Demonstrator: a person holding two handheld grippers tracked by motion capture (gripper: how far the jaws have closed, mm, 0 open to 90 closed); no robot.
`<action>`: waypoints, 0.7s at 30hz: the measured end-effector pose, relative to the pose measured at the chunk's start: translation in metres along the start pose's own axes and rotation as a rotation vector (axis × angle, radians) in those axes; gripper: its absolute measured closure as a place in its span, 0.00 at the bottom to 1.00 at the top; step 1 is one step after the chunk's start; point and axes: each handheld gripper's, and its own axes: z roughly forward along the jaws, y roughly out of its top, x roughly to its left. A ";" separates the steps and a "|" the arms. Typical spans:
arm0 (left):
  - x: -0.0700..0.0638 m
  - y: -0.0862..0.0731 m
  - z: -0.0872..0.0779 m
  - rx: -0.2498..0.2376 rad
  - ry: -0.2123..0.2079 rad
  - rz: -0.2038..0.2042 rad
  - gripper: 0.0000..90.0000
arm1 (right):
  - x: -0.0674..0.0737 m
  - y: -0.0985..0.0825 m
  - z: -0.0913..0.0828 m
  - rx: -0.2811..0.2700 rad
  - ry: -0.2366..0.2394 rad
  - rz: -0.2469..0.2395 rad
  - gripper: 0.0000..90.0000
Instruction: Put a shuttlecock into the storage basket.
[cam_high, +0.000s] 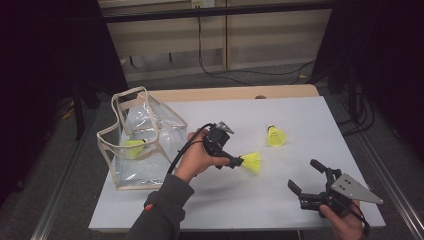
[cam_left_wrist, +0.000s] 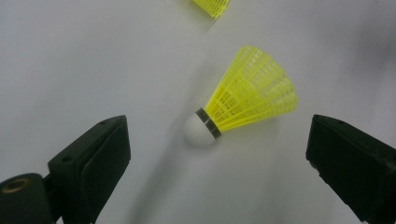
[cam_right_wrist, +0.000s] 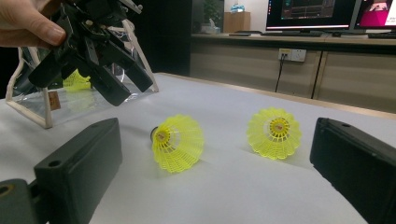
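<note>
The left gripper (cam_high: 235, 161) hovers wide open just above the near shuttlecock (cam_high: 251, 162), lying on the surface (cam_high: 300, 115) right of the clear bag (cam_high: 140, 142). The bag blurs a third shuttlecock (cam_high: 134, 148). The right gripper (cam_high: 306, 176) is open, empty.

In the left gripper view, we note a second shuttlecock (cam_left_wrist: 212, 6) cut off by the top edge; only part of its yellow skirt shows. In the high view, the shuttlecock inside the clear bag (cam_high: 134, 148) is blurred behind the plastic. The right hand (cam_high: 345, 225) is cut by the bottom edge.
</note>
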 end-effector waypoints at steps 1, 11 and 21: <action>0.000 0.000 0.002 0.003 -0.001 -0.001 0.07 | 0.000 0.000 0.000 -0.001 -0.003 0.002 0.02; 0.001 -0.002 0.015 0.037 -0.001 0.038 0.08 | 0.000 0.000 -0.001 -0.001 -0.004 0.003 0.02; 0.004 -0.005 0.029 0.067 0.002 0.070 0.14 | 0.000 0.000 -0.001 0.000 -0.002 -0.001 0.02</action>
